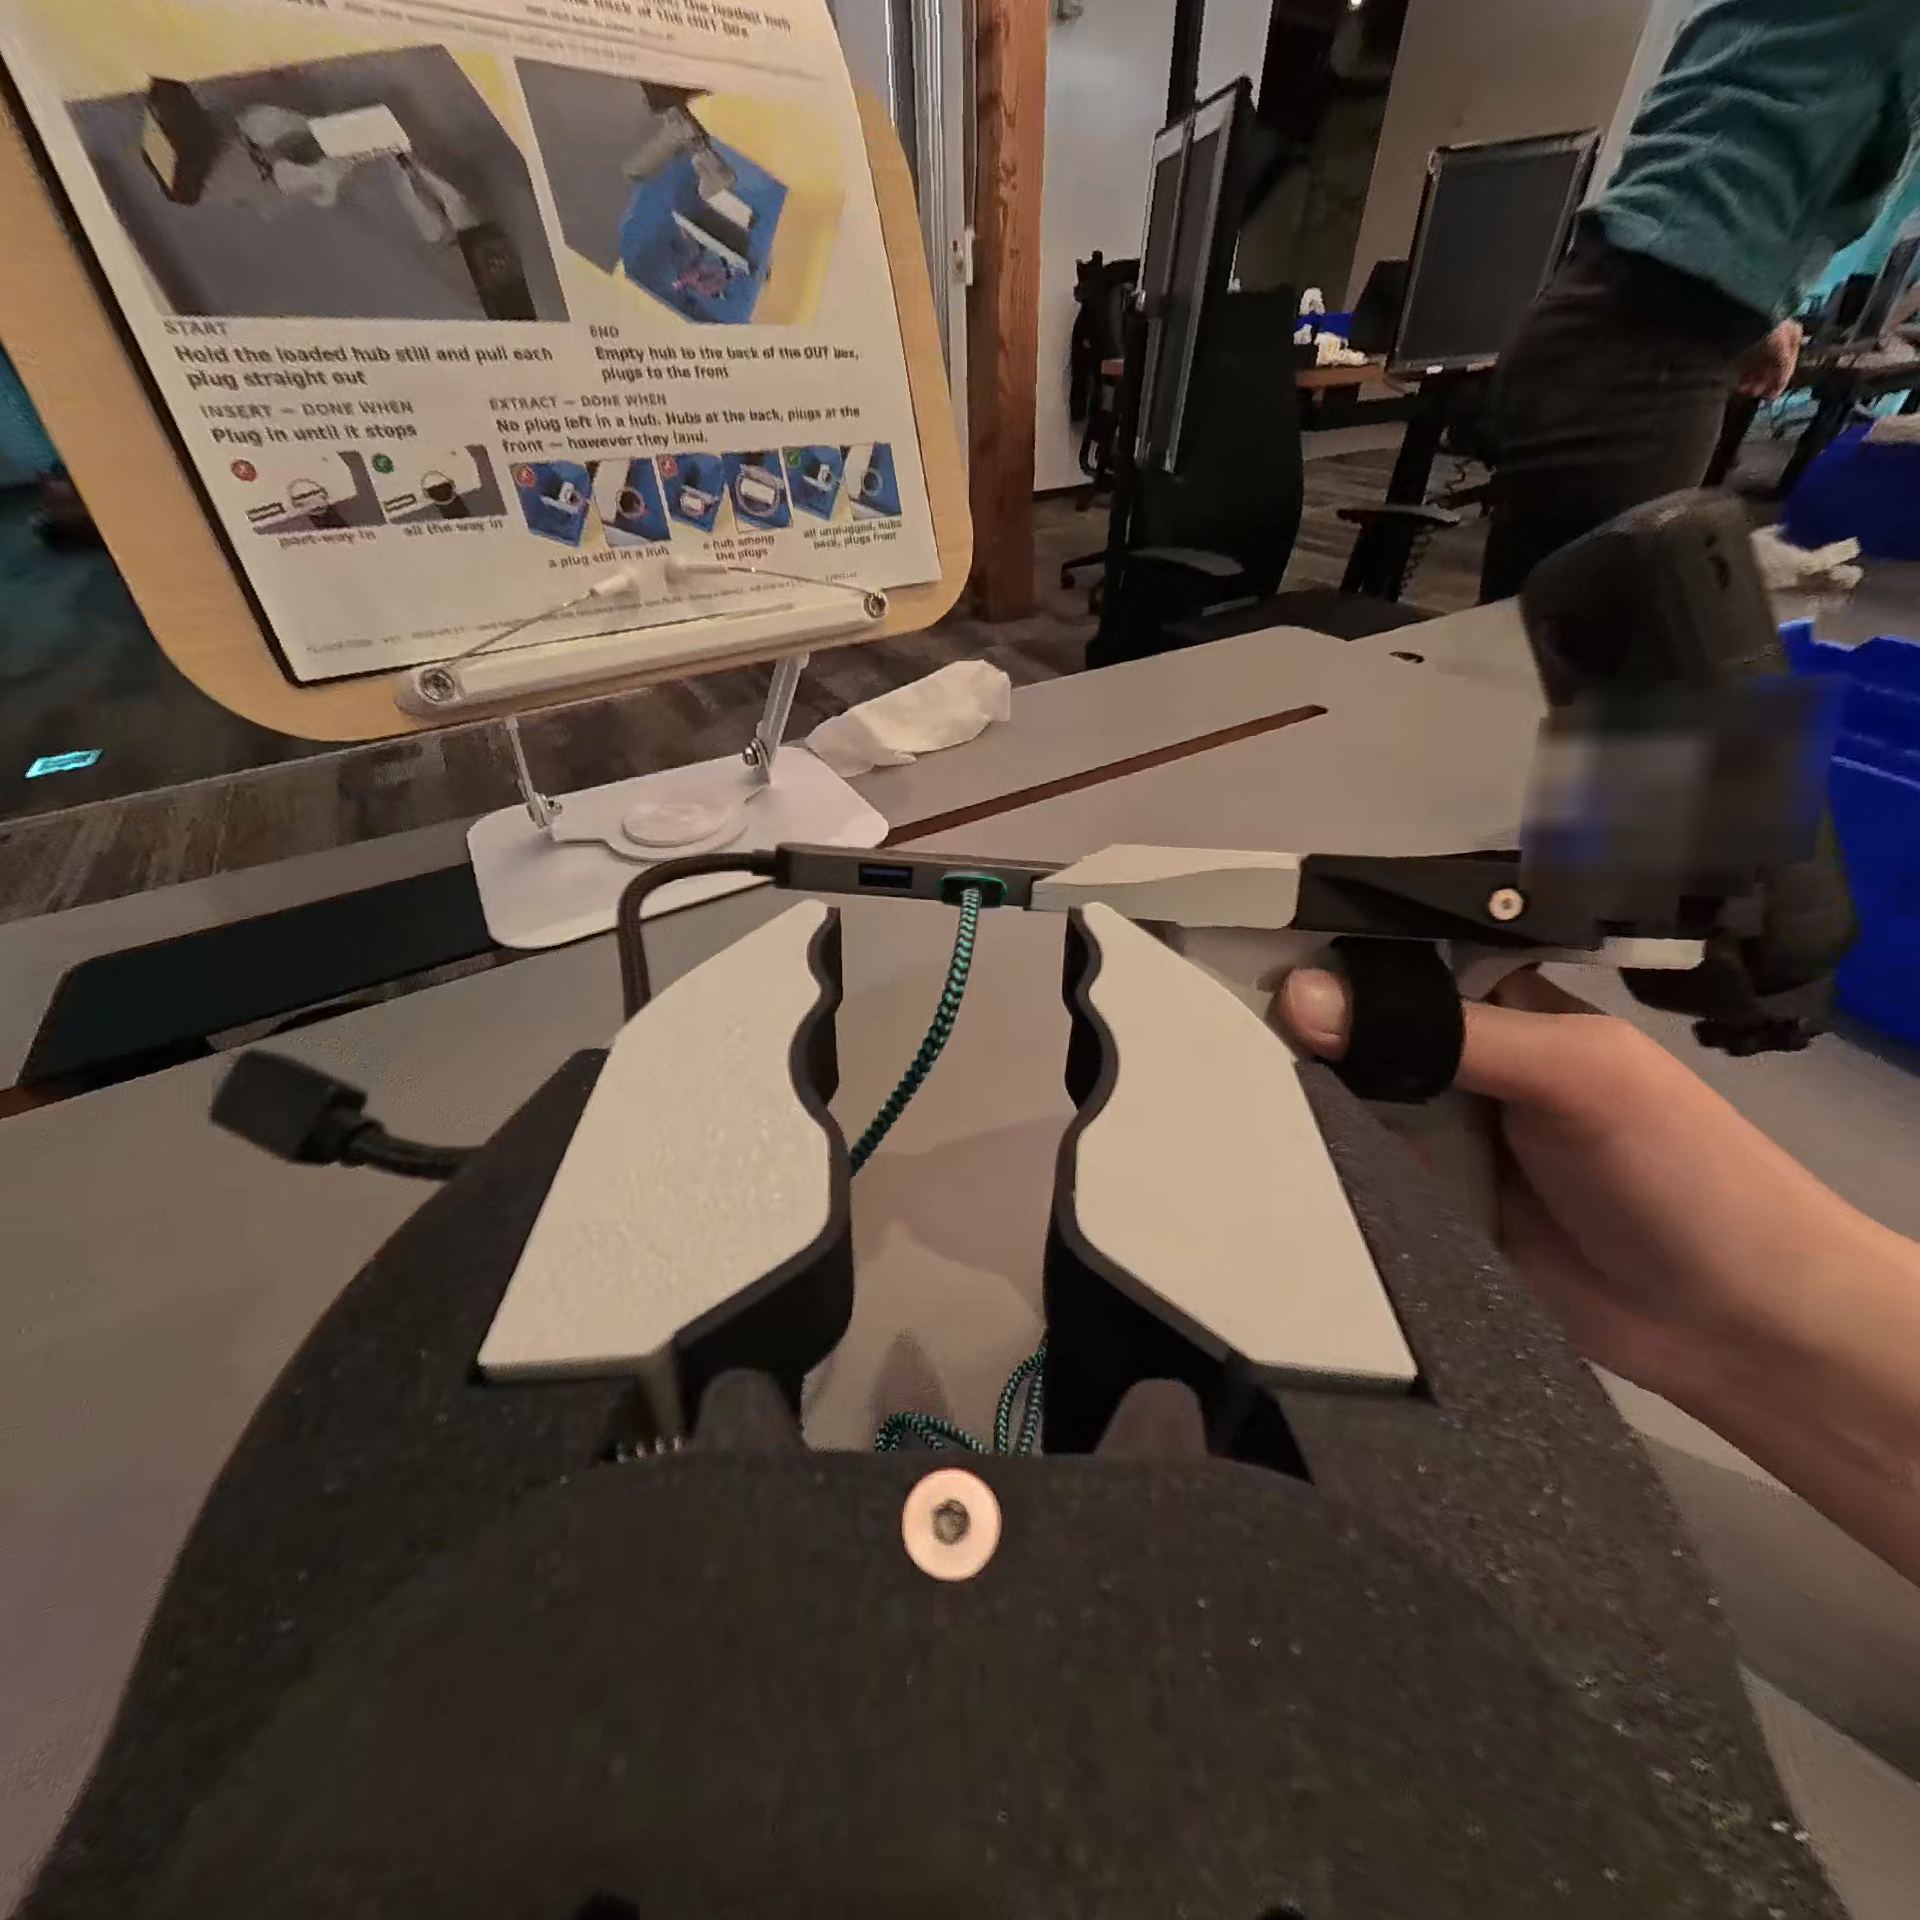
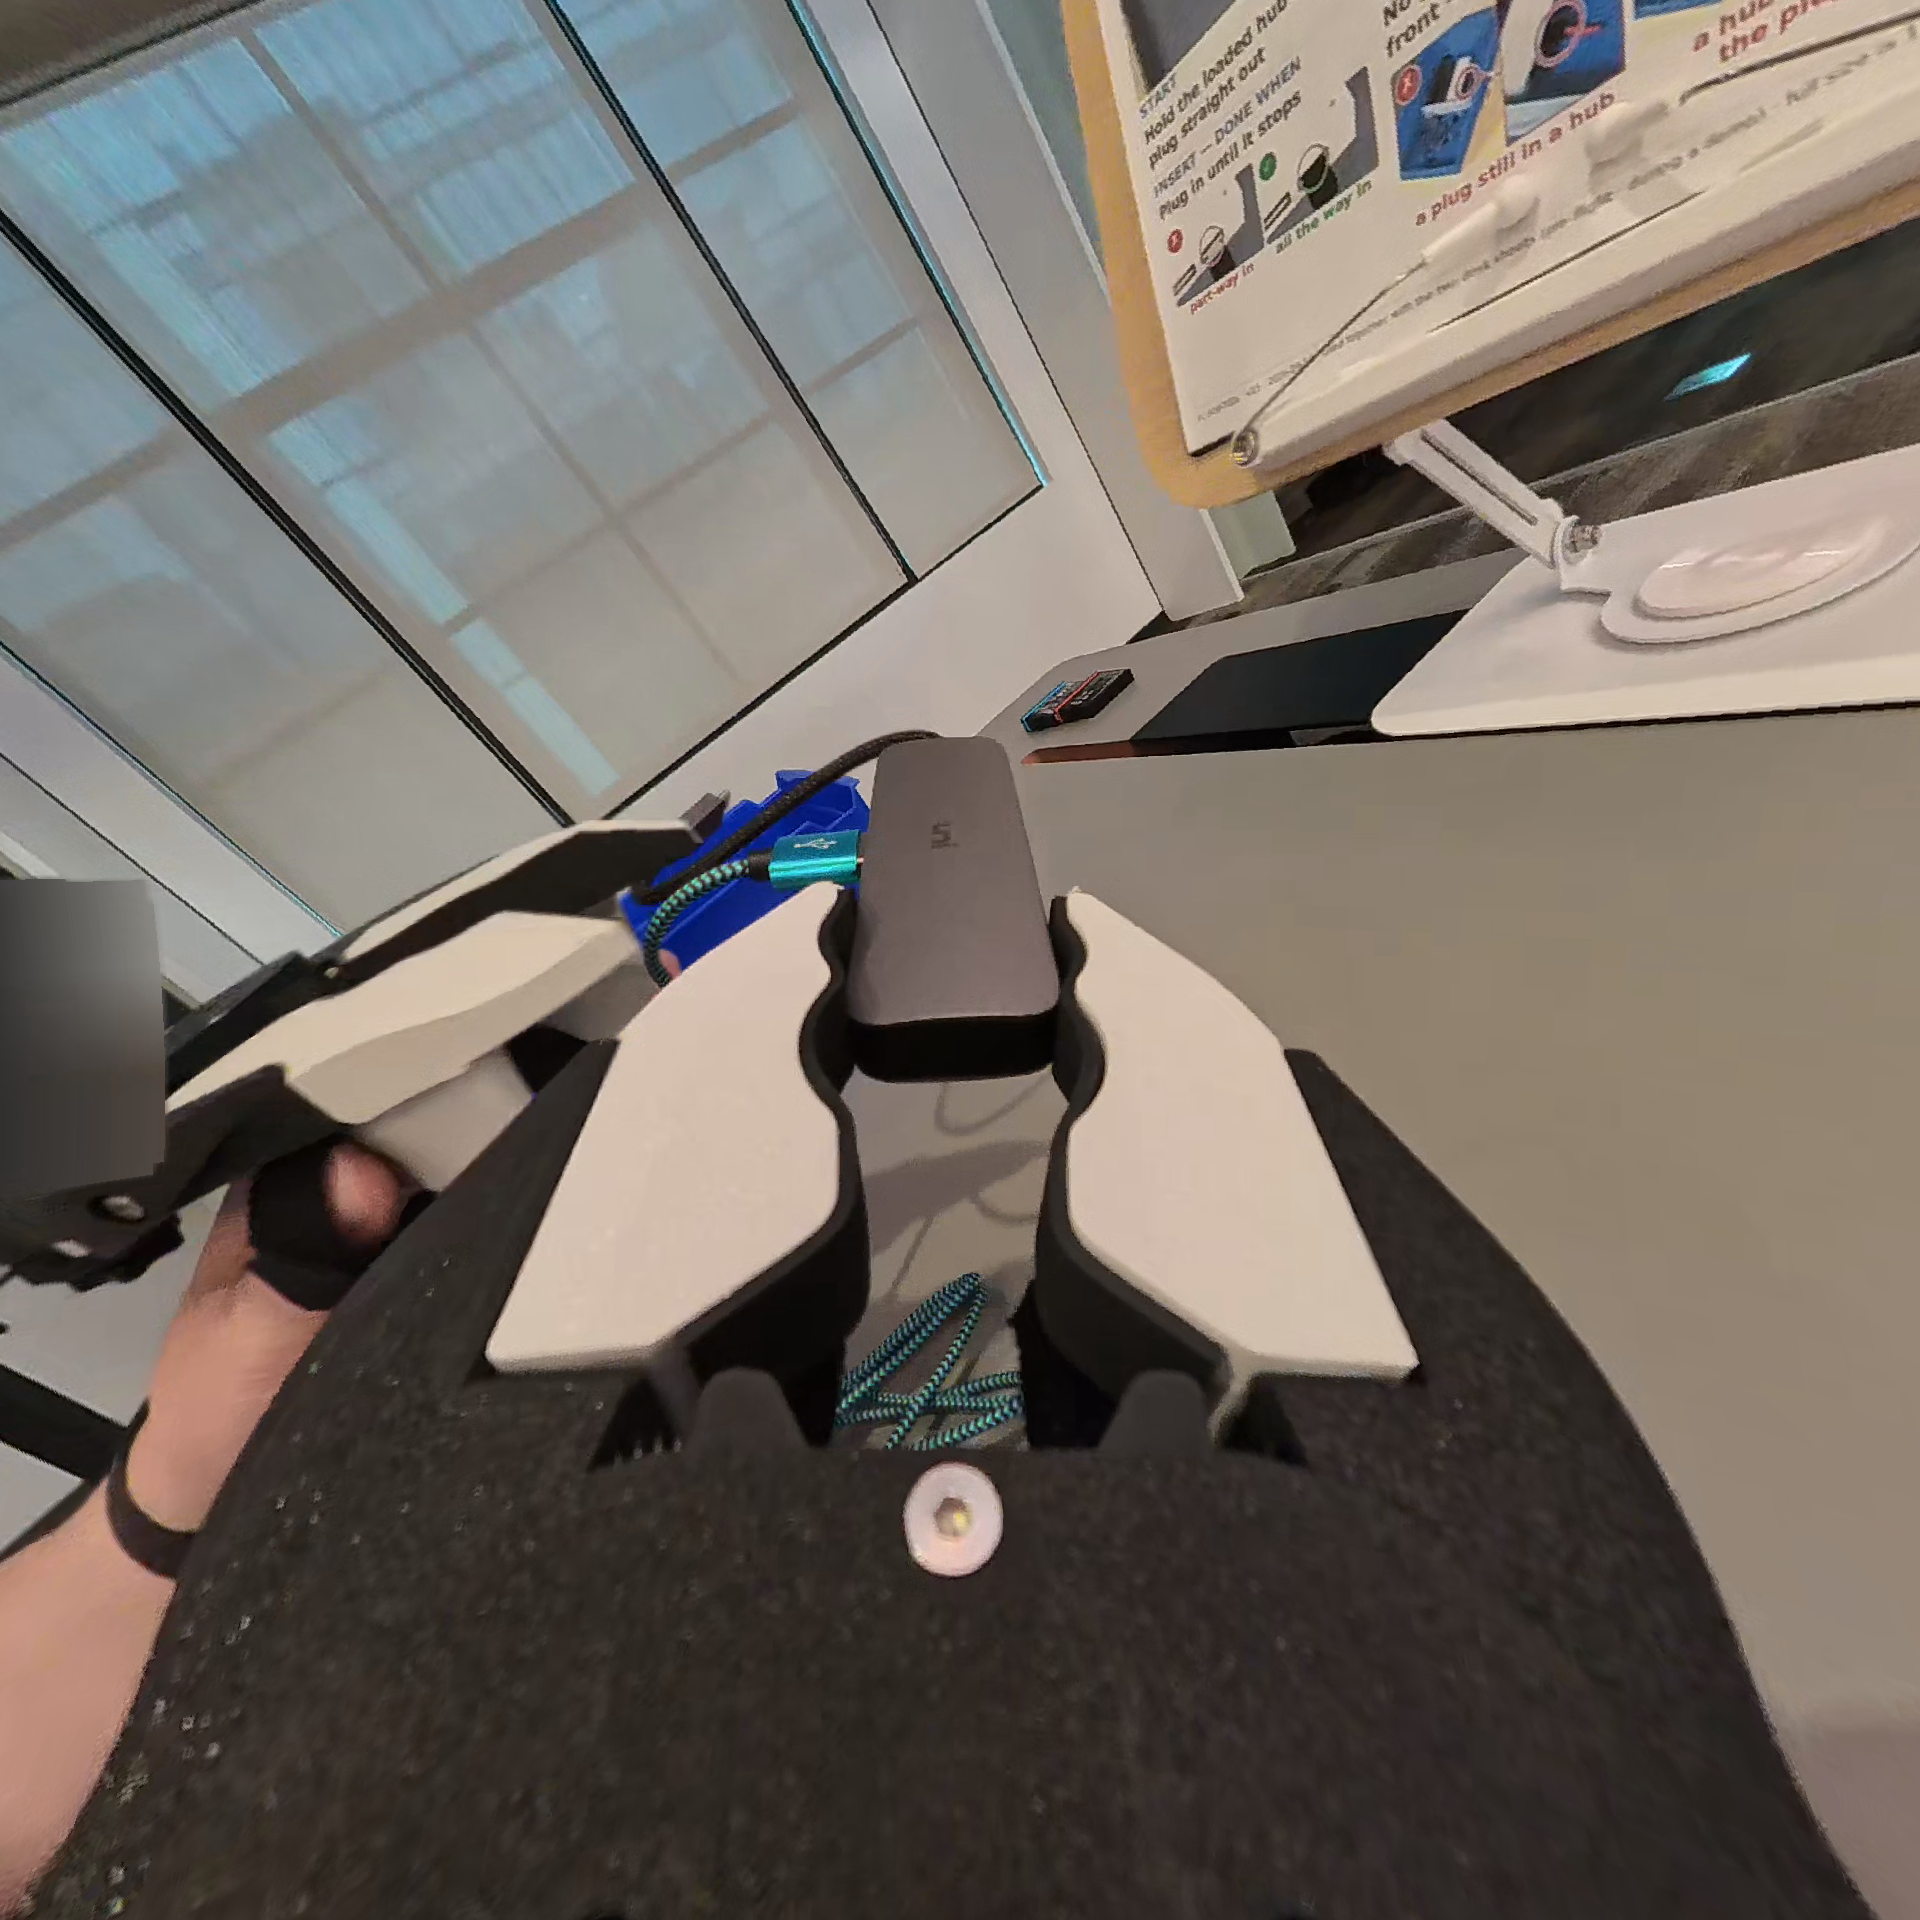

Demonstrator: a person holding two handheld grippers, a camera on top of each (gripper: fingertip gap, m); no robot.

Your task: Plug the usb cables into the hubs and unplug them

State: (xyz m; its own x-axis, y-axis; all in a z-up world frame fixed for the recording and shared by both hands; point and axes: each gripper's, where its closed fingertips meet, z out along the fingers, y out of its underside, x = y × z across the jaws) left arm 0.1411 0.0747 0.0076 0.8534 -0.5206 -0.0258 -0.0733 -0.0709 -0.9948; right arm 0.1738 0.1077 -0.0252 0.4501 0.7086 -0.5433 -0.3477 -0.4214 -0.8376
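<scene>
My right gripper (image 2: 951,920) is shut on the near end of a flat grey hub (image 2: 945,831) and holds it above the grey table (image 2: 1455,1039). A teal plug (image 2: 816,857) on a teal-and-black braided cable (image 2: 935,1371) sits in a port on the hub's left side. In the left wrist view the hub (image 1: 831,871) lies crosswise just past my open left gripper (image 1: 956,925), with the plug (image 1: 971,891) at its tips and the cable (image 1: 914,1060) running between the fingers untouched. The hub's own black lead (image 1: 634,935) hangs down to a black connector (image 1: 291,1112).
An instruction sheet on a wooden board (image 1: 499,312) stands on a white base (image 1: 675,831) behind the hub. A crumpled white tissue (image 1: 914,717) lies beside it. Blue bins sit at the right (image 1: 1870,810) and left (image 2: 727,925). A person (image 1: 1662,312) stands at the back right.
</scene>
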